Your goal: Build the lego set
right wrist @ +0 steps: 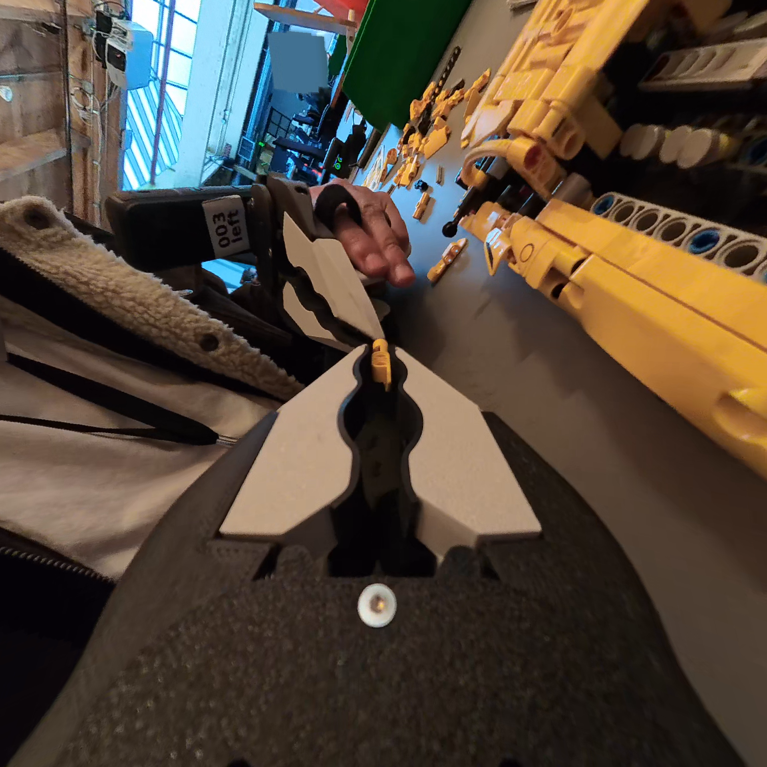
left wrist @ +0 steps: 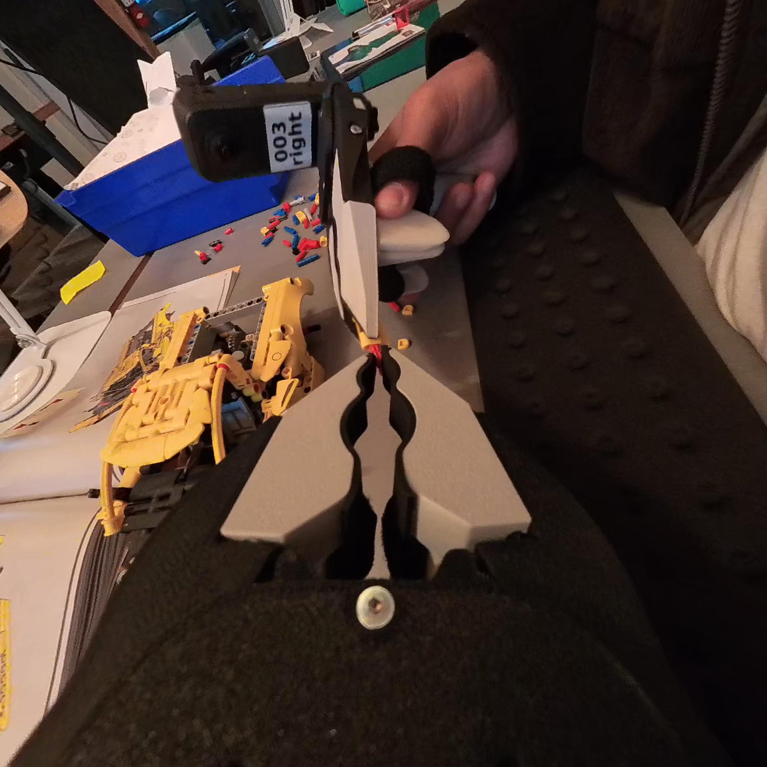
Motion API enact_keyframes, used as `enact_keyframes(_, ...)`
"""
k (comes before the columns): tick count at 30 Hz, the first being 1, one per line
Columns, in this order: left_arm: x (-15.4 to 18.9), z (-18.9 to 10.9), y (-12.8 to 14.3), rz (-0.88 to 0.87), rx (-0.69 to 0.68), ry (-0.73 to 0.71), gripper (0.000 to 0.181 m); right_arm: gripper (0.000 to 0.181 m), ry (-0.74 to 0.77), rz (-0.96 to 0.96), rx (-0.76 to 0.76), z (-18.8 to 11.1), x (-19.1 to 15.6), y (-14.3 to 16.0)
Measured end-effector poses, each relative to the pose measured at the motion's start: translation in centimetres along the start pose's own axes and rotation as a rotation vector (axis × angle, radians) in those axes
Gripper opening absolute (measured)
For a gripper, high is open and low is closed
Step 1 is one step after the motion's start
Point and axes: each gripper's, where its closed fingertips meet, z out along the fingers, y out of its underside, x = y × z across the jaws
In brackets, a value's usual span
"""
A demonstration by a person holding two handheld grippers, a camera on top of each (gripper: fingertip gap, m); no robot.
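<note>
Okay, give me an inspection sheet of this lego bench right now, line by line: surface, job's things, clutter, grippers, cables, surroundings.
Surface: grey table, partly covered by an open instruction booklet.
Job's things: part-built yellow lego model; red pin and small yellow connector held tip to tip above the table.
Clutter: loose red, blue and yellow pieces; more yellow parts; blue bin.
Grippers: left gripper shut on the red pin; right gripper shut on the yellow connector.
Cables: nothing seen on the table.
Surroundings: green board, window, person's fleece-lined jacket.
</note>
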Motion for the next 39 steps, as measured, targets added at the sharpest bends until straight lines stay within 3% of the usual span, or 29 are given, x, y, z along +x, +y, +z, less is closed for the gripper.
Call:
enact_keyframes(14,1.3,0.5,0.8,0.081,-0.060,0.041,0.002,0.006,0.002,0.025,-0.129,0.2,0.5,1.6)
enact_keyframes(23,2.4,0.1,-0.2,-0.116,0.023,0.183,0.002,0.006,0.027,-0.249,-0.198,0.3,-0.6,2.5)
enact_keyframes(27,2.8,0.3,-0.1,-0.127,0.023,0.202,0.002,0.006,0.071,-0.369,-0.264,0.3,-0.4,3.0)
enact_keyframes(36,1.1,-0.2,-1.5,-0.251,0.124,0.158,0.002,0.006,-0.019,-0.294,-0.114,-0.4,-1.5,1.1)
enact_keyframes(39,1.5,-0.5,-1.0,-0.376,0.120,0.233,0.005,0.006,-0.015,-0.305,-0.094,-0.7,-1.5,0.8)
